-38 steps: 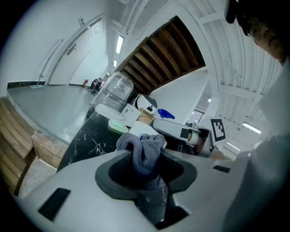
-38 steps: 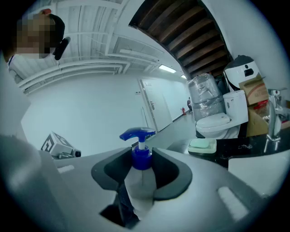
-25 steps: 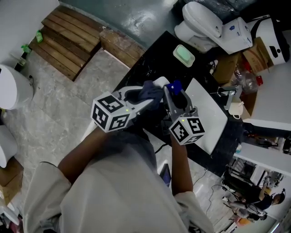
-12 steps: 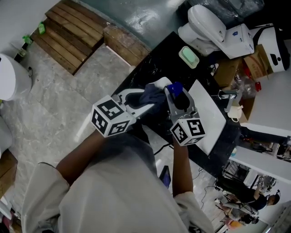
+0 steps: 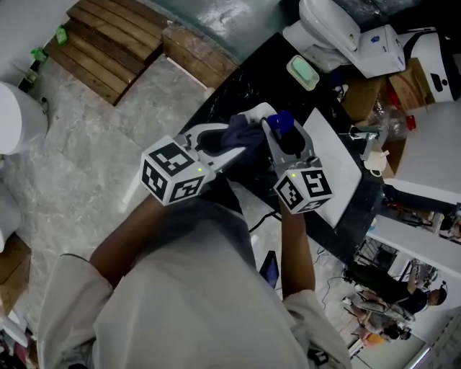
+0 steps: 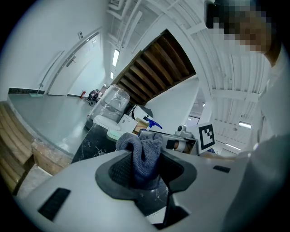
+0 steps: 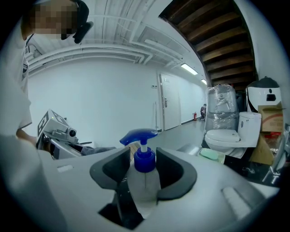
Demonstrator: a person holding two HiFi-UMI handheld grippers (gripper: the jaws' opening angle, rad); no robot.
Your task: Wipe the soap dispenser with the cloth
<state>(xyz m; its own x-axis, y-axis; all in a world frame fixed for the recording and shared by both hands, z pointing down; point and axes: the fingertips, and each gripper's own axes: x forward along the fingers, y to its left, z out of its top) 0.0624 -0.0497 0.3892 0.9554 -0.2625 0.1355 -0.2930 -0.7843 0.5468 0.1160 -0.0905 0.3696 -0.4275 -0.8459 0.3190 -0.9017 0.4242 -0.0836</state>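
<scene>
Clear, blue-pumped soap dispenser (image 5: pixel 282 122) just beside grey cloth (image 5: pixel 240 135)

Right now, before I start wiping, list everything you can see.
soap dispenser: one, clear with blue pump, between the right gripper's jaws
cloth: one, grey-blue, in the left gripper's jaws
counter: one, black marbled, below both grippers
sink: one, white, on the counter
soap dish: one, pale green, counter's far end
toilet: one, white, beyond the counter
wooden platforms: two, brown, on the floor
left gripper: one, grey, shut on the cloth
right gripper: one, grey, jaws opening, dispenser between them
</scene>
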